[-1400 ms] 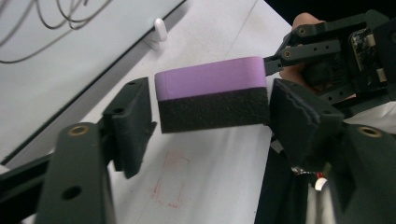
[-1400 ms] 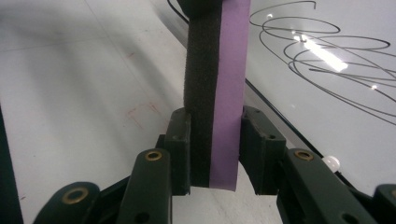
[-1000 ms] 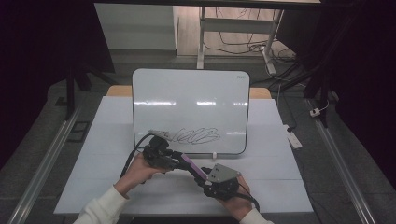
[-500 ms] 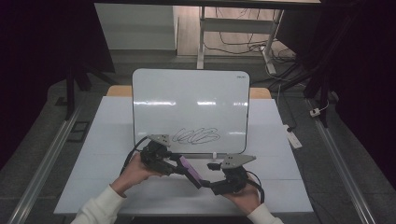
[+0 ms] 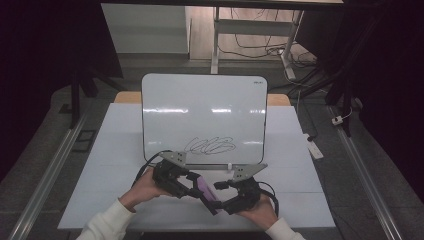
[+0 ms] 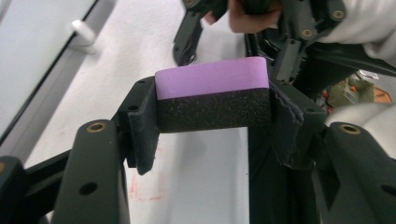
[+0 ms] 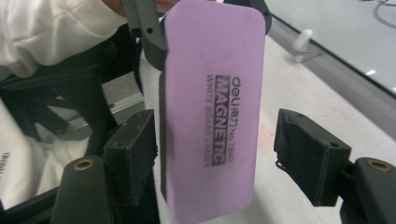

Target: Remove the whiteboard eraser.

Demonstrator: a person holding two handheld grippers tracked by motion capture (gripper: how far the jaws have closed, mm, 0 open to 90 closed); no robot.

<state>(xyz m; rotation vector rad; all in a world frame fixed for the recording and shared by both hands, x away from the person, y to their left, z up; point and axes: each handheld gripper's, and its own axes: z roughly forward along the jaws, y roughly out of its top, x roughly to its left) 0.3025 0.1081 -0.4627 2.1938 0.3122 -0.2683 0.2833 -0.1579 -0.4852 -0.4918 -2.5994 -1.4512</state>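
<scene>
The purple eraser [image 5: 206, 189] is up off the table [image 5: 125, 150], just in front of the whiteboard [image 5: 200, 115] and its black scribble [image 5: 210, 146]. The left gripper [image 6: 212, 100] is squeezing the eraser tight across its short way, one pad on each long edge, so the purple top and the black felt both show between the pads. The right gripper [image 7: 219, 149] has just been opening its jaws. They now stand wide on both sides of the eraser, and the right-hand pad is clearly off it. So the left hand [image 5: 145, 187] is the one that has the eraser. The eraser's long way runs from the left gripper toward the right gripper. The scribble is just behind both hands, so I think the left one will carry the eraser up to the board to wipe.
</scene>
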